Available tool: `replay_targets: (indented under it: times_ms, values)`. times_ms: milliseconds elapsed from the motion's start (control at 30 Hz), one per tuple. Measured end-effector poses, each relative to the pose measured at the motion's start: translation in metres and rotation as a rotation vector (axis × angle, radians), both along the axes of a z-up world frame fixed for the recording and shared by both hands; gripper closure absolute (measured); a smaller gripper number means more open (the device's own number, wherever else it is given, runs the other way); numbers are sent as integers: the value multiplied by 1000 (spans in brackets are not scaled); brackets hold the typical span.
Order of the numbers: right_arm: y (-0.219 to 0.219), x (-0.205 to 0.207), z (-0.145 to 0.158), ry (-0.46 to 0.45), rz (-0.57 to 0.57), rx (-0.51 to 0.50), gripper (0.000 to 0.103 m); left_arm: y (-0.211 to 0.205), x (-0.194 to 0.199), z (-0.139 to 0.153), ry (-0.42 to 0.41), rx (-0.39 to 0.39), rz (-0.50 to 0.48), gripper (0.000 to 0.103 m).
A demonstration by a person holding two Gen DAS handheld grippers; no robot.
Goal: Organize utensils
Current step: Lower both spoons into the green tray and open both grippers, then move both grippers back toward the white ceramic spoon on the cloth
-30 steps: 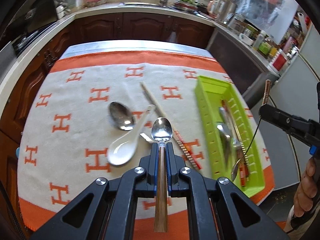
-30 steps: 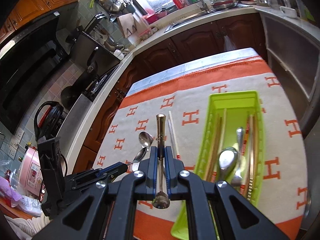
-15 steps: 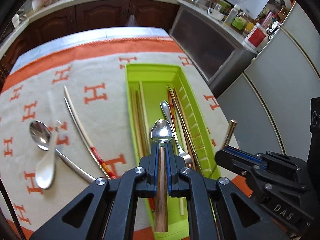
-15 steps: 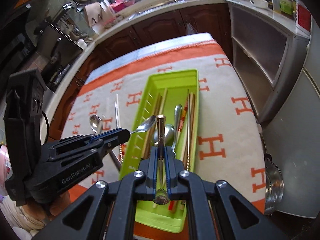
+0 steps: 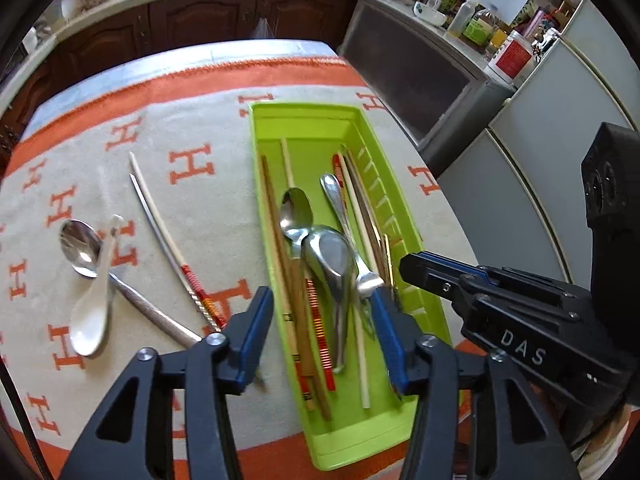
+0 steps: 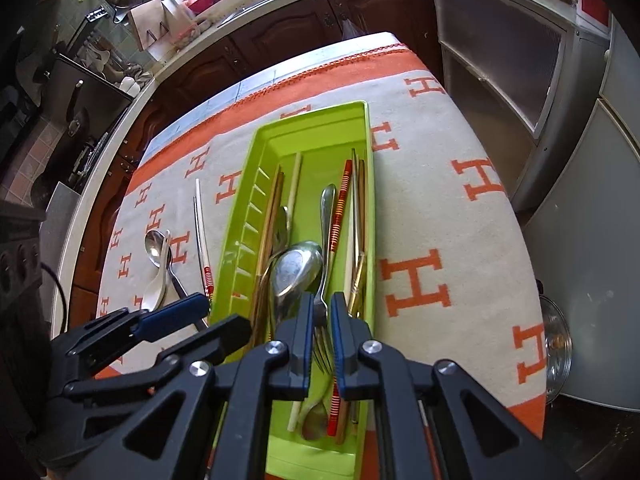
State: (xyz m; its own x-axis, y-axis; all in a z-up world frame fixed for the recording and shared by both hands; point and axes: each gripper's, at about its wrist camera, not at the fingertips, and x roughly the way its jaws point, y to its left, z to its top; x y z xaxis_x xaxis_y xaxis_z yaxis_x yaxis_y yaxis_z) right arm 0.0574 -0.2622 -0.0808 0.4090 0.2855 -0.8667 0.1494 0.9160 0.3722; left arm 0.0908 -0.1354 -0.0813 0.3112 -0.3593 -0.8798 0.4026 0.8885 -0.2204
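Observation:
A green utensil tray (image 5: 308,128) (image 6: 316,120) holds several chopsticks, metal spoons (image 5: 332,256) (image 6: 296,264) and a fork (image 6: 326,216). My left gripper (image 5: 320,336) is open and empty just above the tray's near half. My right gripper (image 6: 320,320) hangs over the tray with its jaws slightly apart; the fork lies below them. It shows at the right of the left wrist view (image 5: 416,268). On the cloth left of the tray lie a metal spoon (image 5: 80,248), a white ceramic spoon (image 5: 90,320) and a pair of chopsticks (image 5: 168,240).
The table carries a white cloth (image 5: 192,208) with orange H marks and an orange border. Kitchen counters and dark cabinets (image 5: 200,16) stand behind it. A grey cabinet (image 6: 560,128) stands at the right. A glass lid (image 6: 556,352) sits beside the table's right edge.
My left gripper has opened and the wooden-handled spoon it held now lies in the tray. My right gripper has let go of its brass-handled utensil and moved down over the tray.

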Motion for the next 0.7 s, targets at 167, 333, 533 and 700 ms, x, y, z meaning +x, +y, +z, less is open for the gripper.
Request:
replay_targets:
  times_ms: [167,333,533,700]
  values:
    - [4,-1,5,-14,-1,4,94,18,-1,20,-64,-6,29,39]
    - [11,-3,10,-24,5,15,94,38,-1,37,-123,2,72,33]
    - [24,-4,17,-37,29,21,94,61,0,43,-168,49,131,31]
    - [38,-2,20,-40,61,34,94,80,2,44,-202,94,175,30]
